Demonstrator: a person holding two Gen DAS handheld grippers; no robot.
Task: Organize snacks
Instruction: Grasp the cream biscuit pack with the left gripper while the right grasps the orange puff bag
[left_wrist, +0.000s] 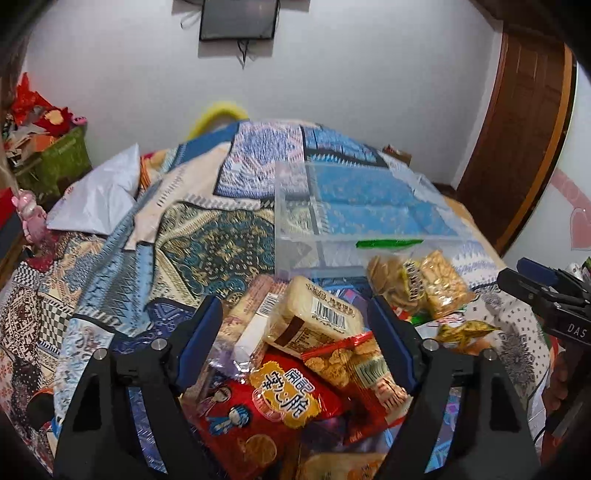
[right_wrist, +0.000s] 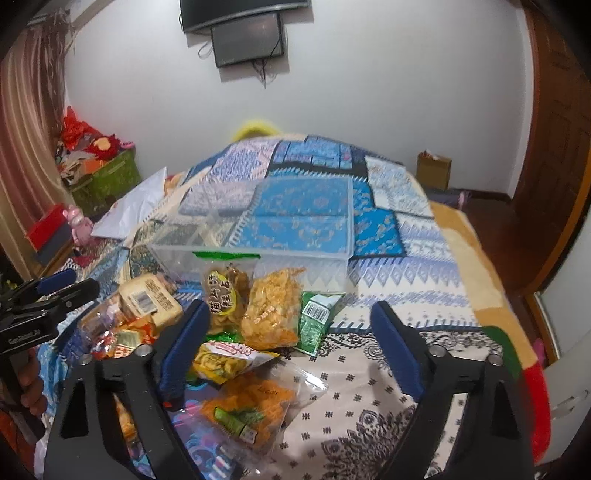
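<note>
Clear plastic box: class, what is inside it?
The clear plastic box holds no snacks; only dividers and the patterned bedspread show through. Packets hide its lower front wall.

The snack packets (left_wrist: 280, 398) are glossy, crinkled plastic film. At twelve o'clock from them, the storage box (right_wrist: 258, 258) is clear smooth plastic, resting on the matt woven cloth bedspread (right_wrist: 388, 387).

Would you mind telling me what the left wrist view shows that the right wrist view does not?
Only the left wrist view shows the red packet with a yellow label between its open fingers. Only the right wrist view shows the green packet, the cardboard box on the floor and bare patterned cloth. Both show the clear container, the beige barcoded packet and the wall screen.
</note>
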